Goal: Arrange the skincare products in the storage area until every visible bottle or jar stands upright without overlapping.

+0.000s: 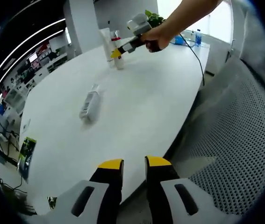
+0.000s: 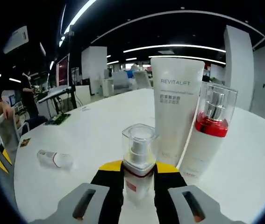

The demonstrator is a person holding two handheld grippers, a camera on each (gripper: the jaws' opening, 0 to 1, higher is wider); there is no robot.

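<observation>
At bottom centre of the right gripper view, the right gripper (image 2: 139, 179) has its fingers closed on a small pump bottle (image 2: 139, 161), upright on the desk (image 2: 95, 135) beside the tube (image 2: 175, 109) and red-collared bottle (image 2: 209, 133). It looks light, rigid and slick, with a clear cap and white body, so low on the body seems the best hold. The left gripper (image 1: 134, 170) is at the bottom of its view, fingers narrowly parted and empty; 1 white bottle (image 1: 89, 104) lies flat left of centre.

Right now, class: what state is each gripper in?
Left gripper: open, holding nothing.
Right gripper: shut on the small pump bottle, standing upright on the table.
</observation>
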